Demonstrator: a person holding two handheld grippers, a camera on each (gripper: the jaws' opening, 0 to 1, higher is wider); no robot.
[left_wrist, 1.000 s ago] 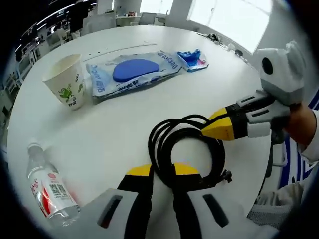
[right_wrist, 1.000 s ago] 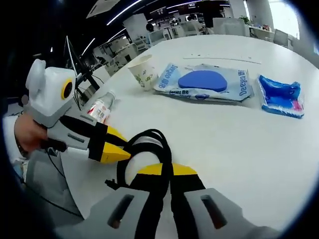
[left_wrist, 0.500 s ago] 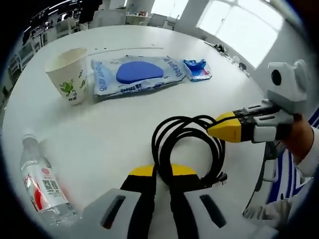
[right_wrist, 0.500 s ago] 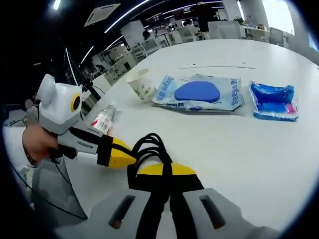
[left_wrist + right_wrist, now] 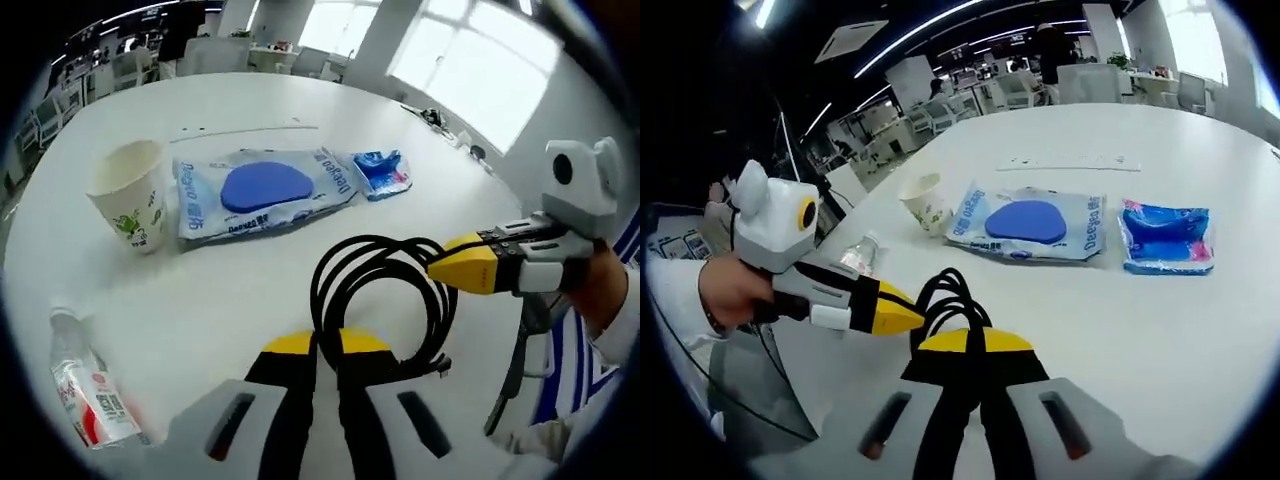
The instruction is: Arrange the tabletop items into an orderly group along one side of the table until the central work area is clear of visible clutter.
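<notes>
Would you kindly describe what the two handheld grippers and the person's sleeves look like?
Both grippers have light grey bodies with black jaws capped in yellow. The right gripper and the left gripper each carry a white housing. The person wears a white sleeve on one arm and a blue-striped white garment.

The white table (image 5: 250, 290) has a smooth, bare surface with a faint seam line running across its far part. Beyond it, in the left gripper view, tall bright windows (image 5: 470, 60) line the wall, with more white tables (image 5: 250, 55) in front of them. In the right gripper view, an open office (image 5: 980, 85) with desks and chairs lies behind, under long ceiling light strips (image 5: 930, 30).
</notes>
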